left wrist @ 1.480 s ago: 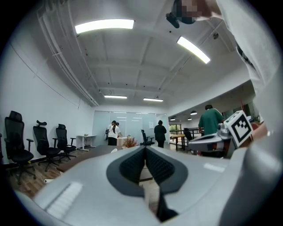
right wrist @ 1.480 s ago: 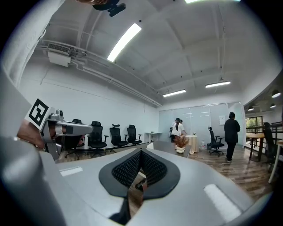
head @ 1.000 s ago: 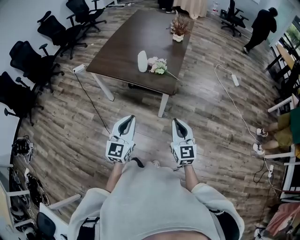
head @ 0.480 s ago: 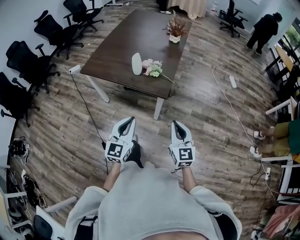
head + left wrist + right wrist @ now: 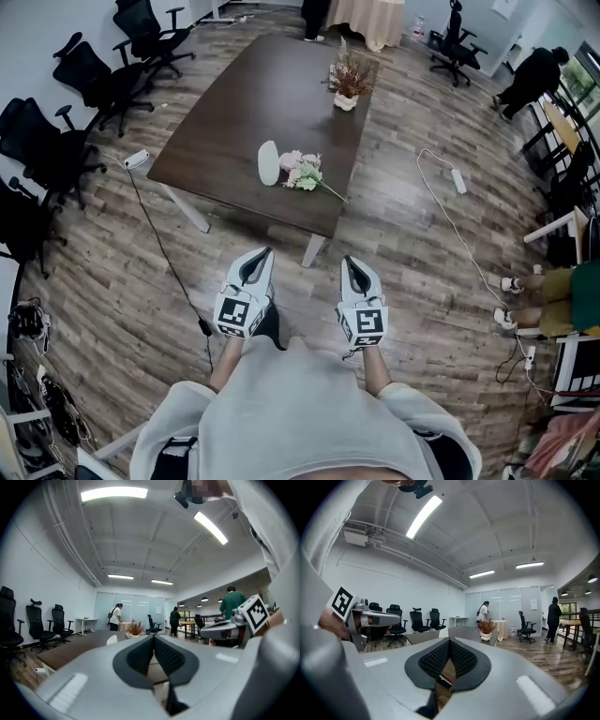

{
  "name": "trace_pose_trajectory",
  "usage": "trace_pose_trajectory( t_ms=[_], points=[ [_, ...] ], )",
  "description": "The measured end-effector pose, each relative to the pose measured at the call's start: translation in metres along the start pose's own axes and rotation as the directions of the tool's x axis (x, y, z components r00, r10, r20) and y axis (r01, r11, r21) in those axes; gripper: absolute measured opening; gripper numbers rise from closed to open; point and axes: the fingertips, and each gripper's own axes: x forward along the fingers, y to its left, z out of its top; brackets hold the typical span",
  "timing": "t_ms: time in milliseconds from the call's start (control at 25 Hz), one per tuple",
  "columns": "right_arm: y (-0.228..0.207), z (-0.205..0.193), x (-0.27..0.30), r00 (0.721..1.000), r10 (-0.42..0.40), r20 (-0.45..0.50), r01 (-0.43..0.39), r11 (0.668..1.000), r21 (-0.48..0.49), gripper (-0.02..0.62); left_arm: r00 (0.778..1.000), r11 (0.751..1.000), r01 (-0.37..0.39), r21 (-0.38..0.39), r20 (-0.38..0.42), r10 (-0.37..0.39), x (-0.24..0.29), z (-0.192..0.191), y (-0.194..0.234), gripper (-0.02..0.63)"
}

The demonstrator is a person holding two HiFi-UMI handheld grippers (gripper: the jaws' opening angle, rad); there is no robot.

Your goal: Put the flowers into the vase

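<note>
Table [image 5: 244, 103] nearer now — left gripper [image 5: 262, 253] and right gripper [image 5: 349, 262] clenched, empty; approach step — next, open onto flowers [image 5: 302, 172] ahead.

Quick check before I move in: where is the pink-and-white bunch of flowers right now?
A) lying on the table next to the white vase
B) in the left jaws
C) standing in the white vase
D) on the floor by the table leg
A: the flowers lie on the dark table beside the white vase, stems pointing away from it.
</note>
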Motion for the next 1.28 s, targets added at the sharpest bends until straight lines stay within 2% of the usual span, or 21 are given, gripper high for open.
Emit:
trace_pose_trajectory(
  t_ms=[360,680,1000,1280],
  points=[
    [-0.007,0.037,0.13,0.999,-0.049,0.001,0.049,0.999,0.01,-0.002,0.998,0.998,0.056,0.005,0.005,-0.056,0.088,0.019,0.105,0.011],
    [-0.007,0.066,0.232,0.998,-0.062,0.018,0.063,0.998,-0.006,-0.002,0.997,0.998,0.06,0.015,0.043,-0.061,0.148,0.04,0.193,0.011],
    [-0.007,0.072,0.279,0.997,-0.076,0.017,0.076,0.997,-0.001,-0.002,0.997,0.998,0.066,0.004,0.042,-0.066,0.176,0.034,0.238,0.011],
    [-0.01,0.058,0.283,0.998,-0.056,-0.01,0.056,0.998,0.02,-0.002,1.0,1.0,0.021,-0.004,0.004,-0.021,0.175,0.018,0.247,0.011]
  ],
)
